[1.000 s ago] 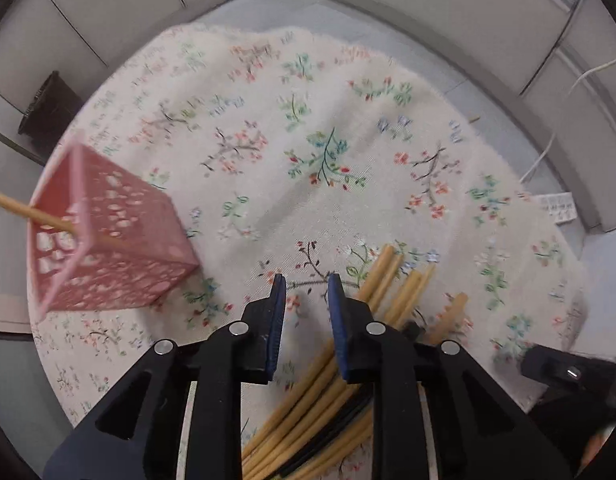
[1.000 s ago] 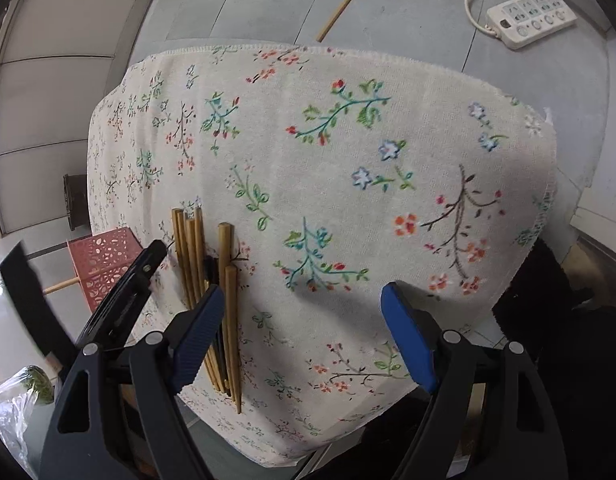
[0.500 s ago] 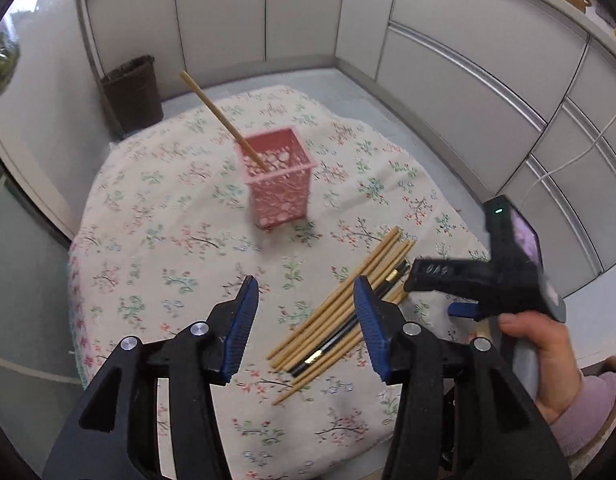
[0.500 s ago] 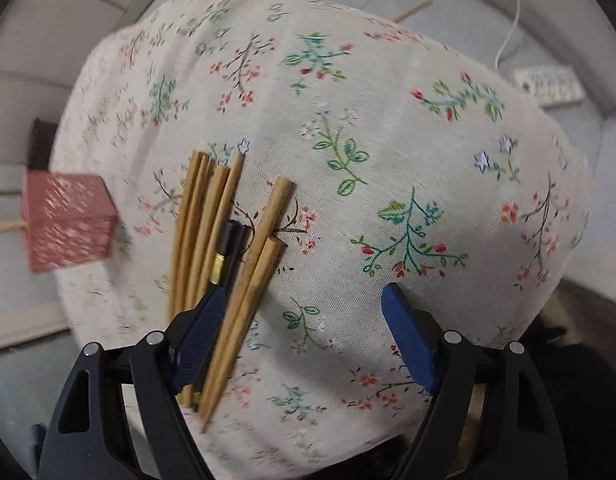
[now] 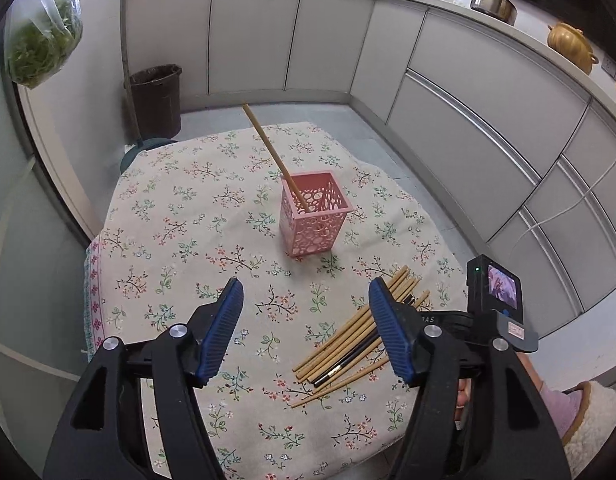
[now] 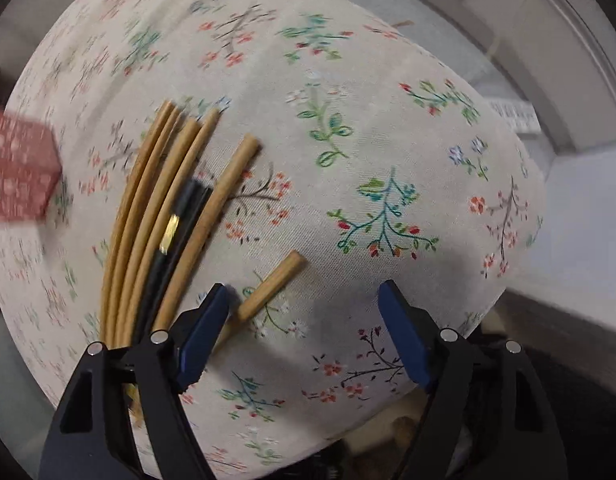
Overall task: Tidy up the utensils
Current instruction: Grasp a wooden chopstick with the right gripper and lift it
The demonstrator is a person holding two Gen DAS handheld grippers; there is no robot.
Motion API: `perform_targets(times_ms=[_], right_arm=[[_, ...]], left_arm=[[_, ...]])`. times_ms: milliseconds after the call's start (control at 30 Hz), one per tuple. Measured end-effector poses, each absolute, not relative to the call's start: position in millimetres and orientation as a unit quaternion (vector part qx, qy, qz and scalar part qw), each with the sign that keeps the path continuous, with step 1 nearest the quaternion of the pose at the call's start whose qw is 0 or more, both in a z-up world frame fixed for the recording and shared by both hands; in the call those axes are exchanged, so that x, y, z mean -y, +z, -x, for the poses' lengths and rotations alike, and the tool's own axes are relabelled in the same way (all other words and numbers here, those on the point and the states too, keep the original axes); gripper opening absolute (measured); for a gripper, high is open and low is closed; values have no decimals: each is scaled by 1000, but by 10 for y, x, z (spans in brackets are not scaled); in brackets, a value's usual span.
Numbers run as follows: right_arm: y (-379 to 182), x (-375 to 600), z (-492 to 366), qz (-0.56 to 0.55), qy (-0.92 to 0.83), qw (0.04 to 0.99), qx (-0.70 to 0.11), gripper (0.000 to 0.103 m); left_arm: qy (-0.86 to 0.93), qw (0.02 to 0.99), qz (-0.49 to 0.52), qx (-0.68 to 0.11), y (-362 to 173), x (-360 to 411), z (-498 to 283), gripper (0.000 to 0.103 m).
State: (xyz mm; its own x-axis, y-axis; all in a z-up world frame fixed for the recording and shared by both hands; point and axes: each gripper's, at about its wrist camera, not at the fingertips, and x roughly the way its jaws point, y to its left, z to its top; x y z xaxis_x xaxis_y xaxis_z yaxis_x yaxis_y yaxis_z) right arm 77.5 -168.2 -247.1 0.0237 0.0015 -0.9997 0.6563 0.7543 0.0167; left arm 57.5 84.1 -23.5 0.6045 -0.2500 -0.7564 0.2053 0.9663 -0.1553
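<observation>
Left wrist view: left gripper (image 5: 306,320) spread wide, nothing between the jaws, hanging above the near part of the surface (image 5: 180,216), which carries a floral cloth. Landmark is the pink holder (image 5: 313,212), upright near the middle of the cloth, well beyond the gripper and slightly right of its centreline. One bamboo chopstick (image 5: 274,156) stands in the holder, leaning back-left, its top end past the far cloth edge. The chopstick pile (image 5: 355,330) lies flat on the cloth, nearer than the holder and off to its right, fanned diagonally; the gripper's right finger overlaps the pile's upper end in frame. Contact there can't be judged. A black chopstick (image 5: 349,358) sits within the pile. The right gripper's camera body (image 5: 493,294) shows at the right of the pile, on the side away from the holder.

Right wrist view: frame is motion-blurred. Right gripper (image 6: 304,330) wide apart, empty, low over the cloth. Pink holder (image 6: 20,176) at the far left edge, blurred. Chopstick pile (image 6: 148,220) lies between the holder and the gripper, running from the left finger away toward the far side. One loose chopstick (image 6: 272,284) lies just beside the left fingertip, its near end hidden behind that finger. Black chopstick (image 6: 176,232) with a gold band sits mid-pile.
</observation>
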Motion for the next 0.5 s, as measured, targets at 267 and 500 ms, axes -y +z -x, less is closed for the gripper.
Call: perform_targets(times_ms=[267, 500], right_arm=[[-2445, 1824, -643, -396, -190, 696, -568, 7], [-1882, 2028, -481, -385, -94, 784, -478, 7]], left_arm=[[-117, 888, 30, -444, -350, -830, -646, 64], [-111, 885, 46, -449, -374, -882, -678, 64]])
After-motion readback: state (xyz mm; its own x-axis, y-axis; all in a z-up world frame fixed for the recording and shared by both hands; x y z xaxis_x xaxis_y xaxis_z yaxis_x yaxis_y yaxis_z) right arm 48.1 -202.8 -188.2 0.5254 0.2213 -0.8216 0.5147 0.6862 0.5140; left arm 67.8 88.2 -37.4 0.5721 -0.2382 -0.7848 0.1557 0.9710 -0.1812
